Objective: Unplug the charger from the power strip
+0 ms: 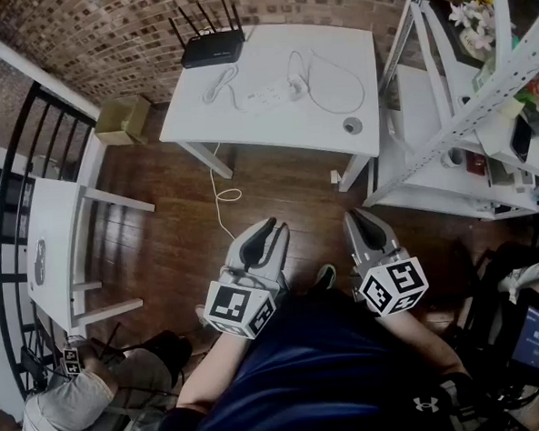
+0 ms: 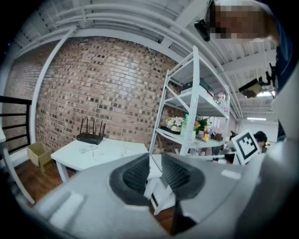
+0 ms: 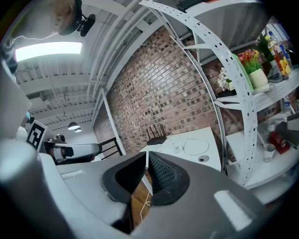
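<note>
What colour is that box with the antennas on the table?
The router is black; the head view shows it best.

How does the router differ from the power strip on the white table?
The router is black; the power strip is white. The router sits at the table's far left corner with antennas up; the power strip lies flat nearer the middle. Both rest on the white table.

Left gripper (image 2: 155,158) jaws slightly apart, white table (image 2: 108,150) beyond
</note>
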Demonstrator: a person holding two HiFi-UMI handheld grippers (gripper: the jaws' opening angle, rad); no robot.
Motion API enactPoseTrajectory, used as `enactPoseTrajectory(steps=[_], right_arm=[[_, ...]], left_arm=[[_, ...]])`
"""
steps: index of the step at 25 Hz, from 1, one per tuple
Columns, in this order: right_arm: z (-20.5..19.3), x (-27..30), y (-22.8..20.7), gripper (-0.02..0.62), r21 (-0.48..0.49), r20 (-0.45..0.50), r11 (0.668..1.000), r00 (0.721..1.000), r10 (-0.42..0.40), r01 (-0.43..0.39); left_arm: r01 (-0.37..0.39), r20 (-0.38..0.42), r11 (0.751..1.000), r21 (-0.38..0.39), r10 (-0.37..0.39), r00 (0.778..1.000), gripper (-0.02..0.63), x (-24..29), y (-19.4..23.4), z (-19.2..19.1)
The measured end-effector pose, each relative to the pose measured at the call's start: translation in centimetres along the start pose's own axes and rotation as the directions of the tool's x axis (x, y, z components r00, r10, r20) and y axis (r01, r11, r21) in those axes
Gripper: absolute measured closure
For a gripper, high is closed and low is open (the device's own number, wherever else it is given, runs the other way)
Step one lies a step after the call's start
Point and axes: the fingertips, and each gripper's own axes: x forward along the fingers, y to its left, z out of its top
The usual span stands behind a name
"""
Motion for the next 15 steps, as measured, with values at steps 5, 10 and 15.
enactPoseTrajectory(steps=[5,10,15], right_arm=[[-0.1,0.8,-1.1,0.572,0.028,-0.022,1.0,1.0,0.003,-0.002],[0.2,3.6,-1.6,0.572,0.026,-0.037,1.0,0.999,-0.004,0.005],[0.3,7.3,-3.0,0.572,0.012,-0.061,1.0,0.998,-0.024,0.025]], left_arm=[[-0.015,-0.005,1.0,-0.003,0.015,1.0,0.525,0.6,0.3,0.3],[-0.043,-0.009,0.999,-0.028,0.043,0.999,0.525,1.6,3.3,0.6],[-0.043,-0.004,0.998,-0.051,0.043,0.999,0.525,4.3,6.8,0.4]])
